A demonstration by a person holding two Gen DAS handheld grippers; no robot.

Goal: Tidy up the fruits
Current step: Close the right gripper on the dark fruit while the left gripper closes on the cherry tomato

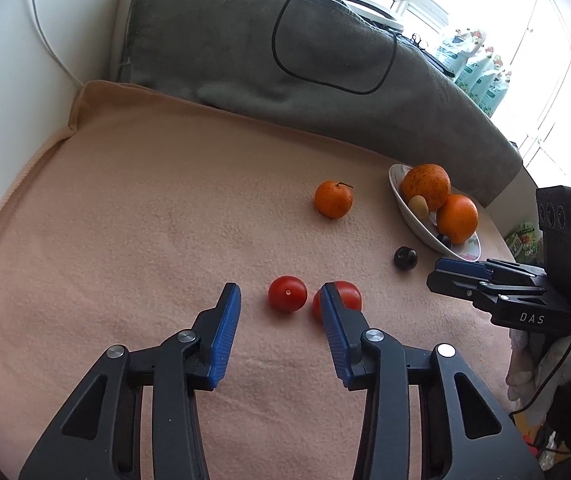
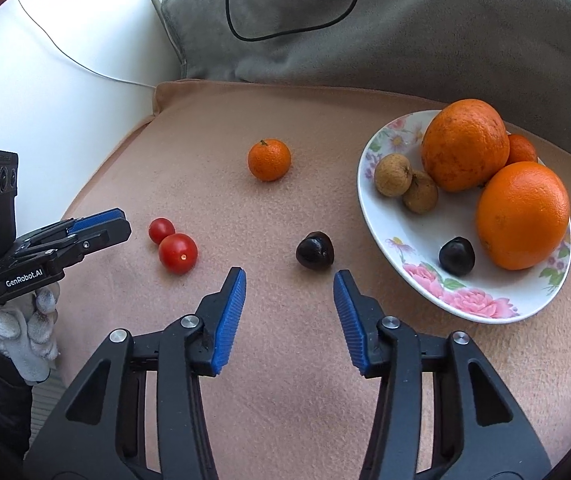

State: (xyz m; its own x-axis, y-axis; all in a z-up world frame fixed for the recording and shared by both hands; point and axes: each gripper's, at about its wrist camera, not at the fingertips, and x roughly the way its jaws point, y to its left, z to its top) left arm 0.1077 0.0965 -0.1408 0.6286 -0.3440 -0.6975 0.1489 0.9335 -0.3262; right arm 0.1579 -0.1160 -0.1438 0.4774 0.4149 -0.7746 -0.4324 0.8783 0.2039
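Two red cherry tomatoes (image 1: pixel 287 293) (image 1: pixel 345 296) lie side by side on the peach cloth, also in the right wrist view (image 2: pixel 178 253) (image 2: pixel 161 230). My left gripper (image 1: pixel 280 294) is open, low over them; one tomato sits between its tips, the other partly behind the right finger. A dark plum (image 2: pixel 314 250) lies just ahead of my open, empty right gripper (image 2: pixel 289 280). A small mandarin (image 2: pixel 269 159) lies farther back. The floral plate (image 2: pixel 465 300) at right holds two big oranges, a small orange, two brown longans and a dark plum (image 2: pixel 456 256).
A grey cushion (image 1: pixel 269 68) with a black cable (image 1: pixel 325 80) runs along the back of the cloth-covered table (image 1: pixel 125 220). A white wall (image 1: pixel 13 92) is at left. Bags stand by the window at far right.
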